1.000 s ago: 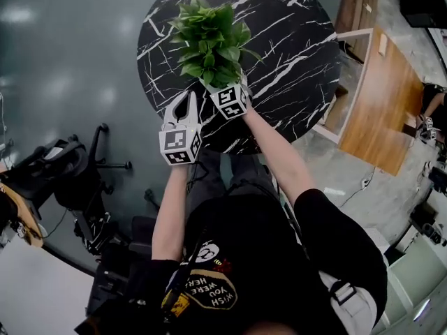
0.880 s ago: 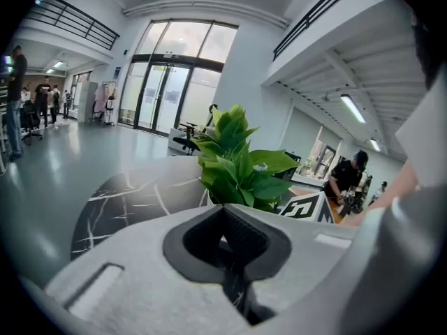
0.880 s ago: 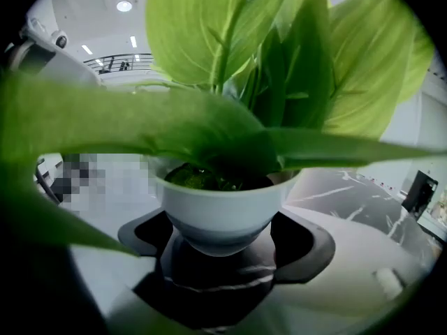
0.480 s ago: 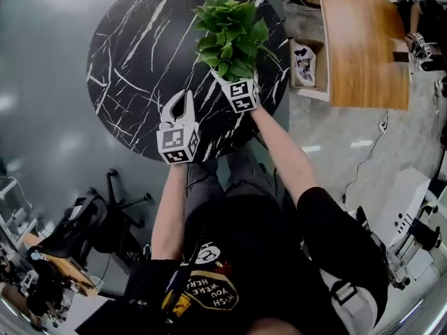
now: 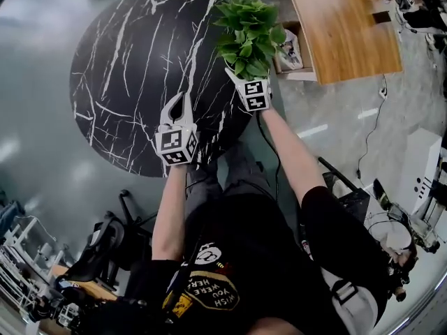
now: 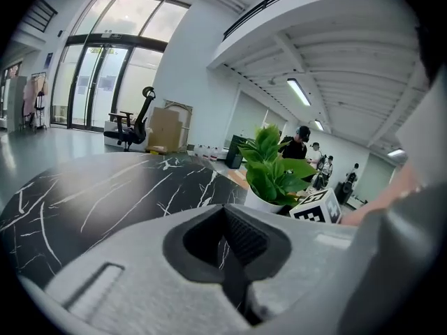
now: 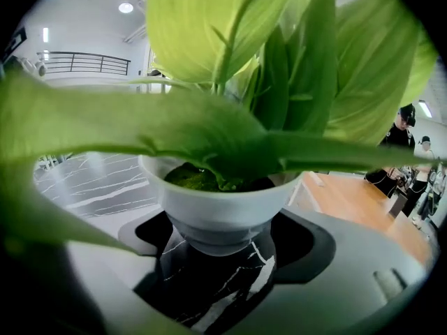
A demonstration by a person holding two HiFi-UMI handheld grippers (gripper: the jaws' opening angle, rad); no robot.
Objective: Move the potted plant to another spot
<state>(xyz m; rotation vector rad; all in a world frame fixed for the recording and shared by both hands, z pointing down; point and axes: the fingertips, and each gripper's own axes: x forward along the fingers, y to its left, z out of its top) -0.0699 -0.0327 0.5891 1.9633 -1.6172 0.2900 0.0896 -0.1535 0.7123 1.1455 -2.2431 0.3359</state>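
Note:
The potted plant (image 5: 248, 33), green leaves in a white pot (image 7: 220, 211), sits between the jaws of my right gripper (image 5: 242, 75), which is shut on the pot's sides. In the head view it hangs over the right edge of the round black marble table (image 5: 126, 82). In the right gripper view the leaves fill the top and the marble shows under the pot, between the jaws of the right gripper (image 7: 220, 246). My left gripper (image 5: 179, 102) is shut with nothing in it, over the table's near edge. The left gripper view shows the plant (image 6: 272, 169) to its right.
A wooden desk (image 5: 342, 26) stands beyond the table at the upper right. Office chairs and gear (image 5: 105, 250) stand on the floor at the lower left. People (image 6: 302, 142) stand far off across the room. A cable (image 5: 370, 124) runs over the floor on the right.
The right gripper has carried the plant from over the table's middle to its right edge. The left gripper has moved the same way, still shut. The view has swung round.

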